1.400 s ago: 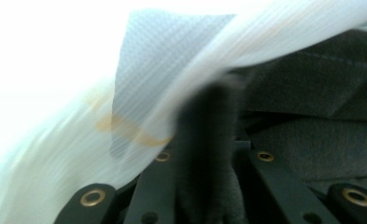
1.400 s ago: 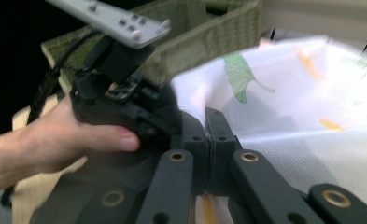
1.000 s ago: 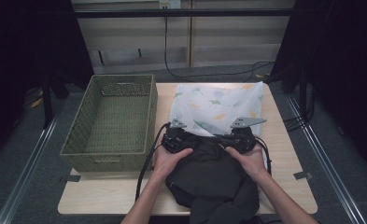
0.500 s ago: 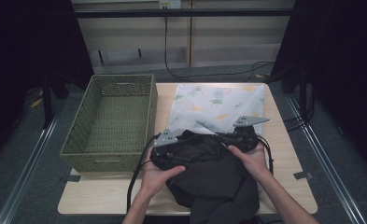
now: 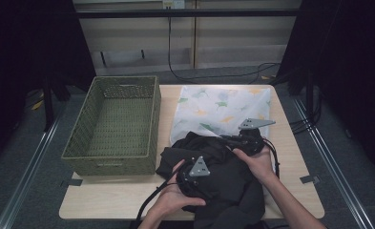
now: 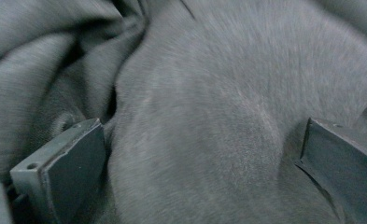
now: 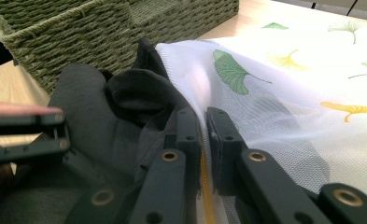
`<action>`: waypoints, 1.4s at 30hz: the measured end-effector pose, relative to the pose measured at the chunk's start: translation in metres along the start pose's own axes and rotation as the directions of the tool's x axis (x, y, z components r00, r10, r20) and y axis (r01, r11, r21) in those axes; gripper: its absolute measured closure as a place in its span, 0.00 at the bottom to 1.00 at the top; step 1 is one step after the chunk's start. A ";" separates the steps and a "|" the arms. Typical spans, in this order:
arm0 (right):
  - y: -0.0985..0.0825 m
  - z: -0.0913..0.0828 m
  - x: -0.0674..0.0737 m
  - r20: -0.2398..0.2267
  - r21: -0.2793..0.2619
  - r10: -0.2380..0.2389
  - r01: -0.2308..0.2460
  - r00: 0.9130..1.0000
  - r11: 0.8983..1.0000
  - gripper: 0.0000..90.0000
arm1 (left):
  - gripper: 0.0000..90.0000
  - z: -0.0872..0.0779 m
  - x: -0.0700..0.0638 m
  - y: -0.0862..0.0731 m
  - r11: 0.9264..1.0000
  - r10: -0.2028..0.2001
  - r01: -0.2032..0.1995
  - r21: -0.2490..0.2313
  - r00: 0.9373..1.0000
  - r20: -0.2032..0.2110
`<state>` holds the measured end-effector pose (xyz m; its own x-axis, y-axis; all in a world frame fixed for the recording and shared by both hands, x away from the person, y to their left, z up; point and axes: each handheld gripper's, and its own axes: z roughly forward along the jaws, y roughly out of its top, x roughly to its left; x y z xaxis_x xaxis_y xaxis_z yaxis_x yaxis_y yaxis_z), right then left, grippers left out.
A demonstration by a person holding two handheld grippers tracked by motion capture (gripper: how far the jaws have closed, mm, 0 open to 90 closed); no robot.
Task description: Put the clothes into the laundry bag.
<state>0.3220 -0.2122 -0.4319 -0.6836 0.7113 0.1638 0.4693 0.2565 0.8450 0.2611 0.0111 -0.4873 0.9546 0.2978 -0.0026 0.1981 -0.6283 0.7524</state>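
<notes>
Dark curtains flank a light wooden table with pale cabinets beyond it. On its left side stands a green woven basket. To the right lies a white mesh laundry bag printed with ginkgo leaves, and a black garment is heaped at its near edge, spilling toward the person. The right gripper has its fingers nearly closed, pinching the bag's mesh edge with its yellow zipper. The left gripper rests low on the garment; its fingers have just been opening and stand wide, cloth bulging between them ungripped.
</notes>
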 end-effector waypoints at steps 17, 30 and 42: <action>-0.019 -0.020 -0.003 0.024 0.072 -0.025 0.023 0.999 0.997 0.89 | 0.70 -0.009 0.011 -0.015 0.988 -0.138 0.129 -0.080 0.983 -0.118; -0.001 -0.033 0.006 -0.033 -0.022 -0.014 0.013 0.999 1.000 1.00 | 0.79 -0.022 0.032 0.000 0.957 -0.257 0.232 -0.176 0.957 -0.137; 0.024 -0.043 0.028 -0.075 -0.098 -0.056 0.049 0.996 0.994 1.00 | 0.82 -0.038 0.052 0.014 0.918 -0.328 0.279 -0.280 0.933 -0.147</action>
<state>0.2906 -0.2143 -0.3854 -0.7491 0.6443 0.1538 0.3783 0.2255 0.8978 0.3050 0.0451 -0.4513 0.7930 0.5899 -0.1523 0.3856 -0.2925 0.8751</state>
